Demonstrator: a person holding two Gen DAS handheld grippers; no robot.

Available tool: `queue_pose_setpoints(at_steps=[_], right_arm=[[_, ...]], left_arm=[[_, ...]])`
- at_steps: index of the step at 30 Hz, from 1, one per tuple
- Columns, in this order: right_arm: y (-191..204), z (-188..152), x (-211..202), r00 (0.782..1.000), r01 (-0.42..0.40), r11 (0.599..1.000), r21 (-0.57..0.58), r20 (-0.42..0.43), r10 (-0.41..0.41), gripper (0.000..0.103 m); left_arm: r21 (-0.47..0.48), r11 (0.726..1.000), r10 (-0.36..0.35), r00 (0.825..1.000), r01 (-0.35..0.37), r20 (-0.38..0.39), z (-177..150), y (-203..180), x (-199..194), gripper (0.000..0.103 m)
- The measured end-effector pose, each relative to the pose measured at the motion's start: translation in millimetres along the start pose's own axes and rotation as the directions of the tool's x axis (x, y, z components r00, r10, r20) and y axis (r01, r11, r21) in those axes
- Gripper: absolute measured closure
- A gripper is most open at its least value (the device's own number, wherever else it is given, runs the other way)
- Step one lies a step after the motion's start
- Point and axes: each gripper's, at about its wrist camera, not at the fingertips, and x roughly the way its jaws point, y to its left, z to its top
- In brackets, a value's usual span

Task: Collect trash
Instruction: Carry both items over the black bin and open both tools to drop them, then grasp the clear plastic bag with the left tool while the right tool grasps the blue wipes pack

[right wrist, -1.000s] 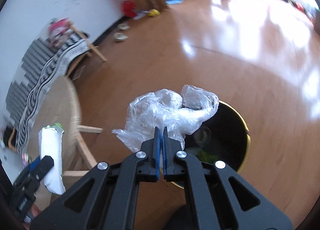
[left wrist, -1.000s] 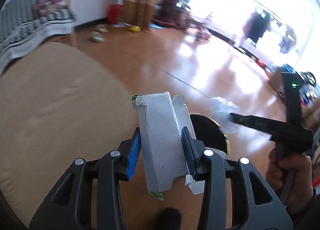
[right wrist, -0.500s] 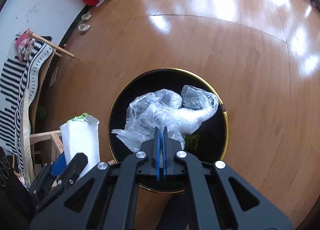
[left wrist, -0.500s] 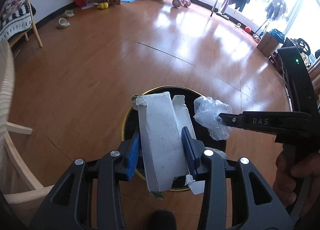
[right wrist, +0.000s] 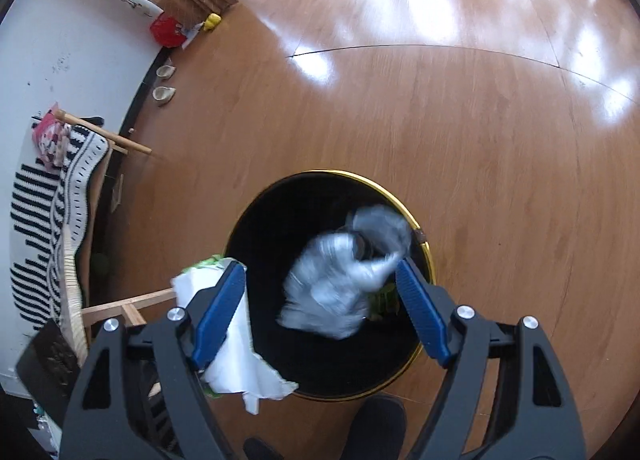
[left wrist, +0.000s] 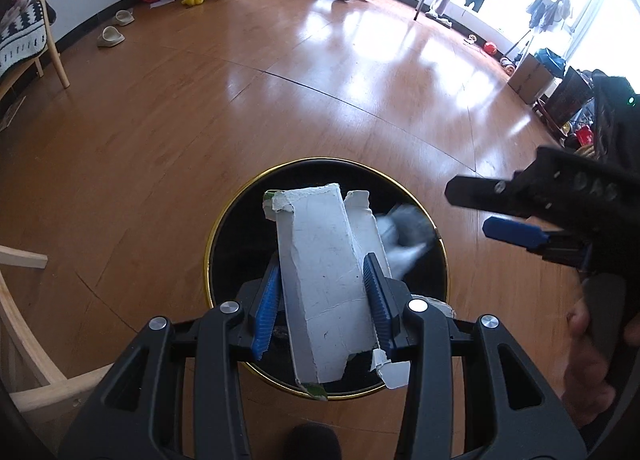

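Two spread right fingers (right wrist: 420, 312) flank loose plastic (right wrist: 340, 284); left fingers (left wrist: 378, 296) clamp carton (left wrist: 324, 280).

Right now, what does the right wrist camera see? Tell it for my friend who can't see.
The right gripper is wide open above a round black trash bin with a gold rim, and a crumpled clear plastic bag, blurred, is inside the bin's opening. At lower left, a torn white carton sits at the bin's edge, on a shiny wooden floor.

No legible text or labels anywhere.
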Motion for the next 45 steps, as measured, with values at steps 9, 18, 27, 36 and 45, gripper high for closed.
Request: queue_pose_setpoints(at_steps=[9,18,27,36,45], right_arm=[[-2,-2,-11,0.999,-0.001,1.0,0.014,0.038,0.0,0.027],[6,0,-18,0.998,-0.005,1.0,0.006,0.057,0.005,0.026],[98,-24,-51,0.986,0.05,0.979,-0.196,0.164,-0.017,0.018],[264,-107,-74,0.975,-0.063,0.876,-0.478,0.156,0.155,0.013],[434,-239,-46,0.966,-0.227,0.682,-0.696,-0.071,0.249,0.013]], left_arm=[[0.01,1.0,0.006,1.0,-0.006,0.0,1,-2,5,0.043],[0.008,1.0,0.005,0.999,-0.006,0.039,0,0,-13,0.025],[-0.054,0.996,0.079,0.988,-0.073,0.134,-4,34,-101,0.012],[-0.274,0.936,0.279,0.941,-0.222,0.191,-69,150,-251,0.01],[-0.552,0.745,0.52,0.845,-0.376,0.127,-194,286,-387,0.01]])
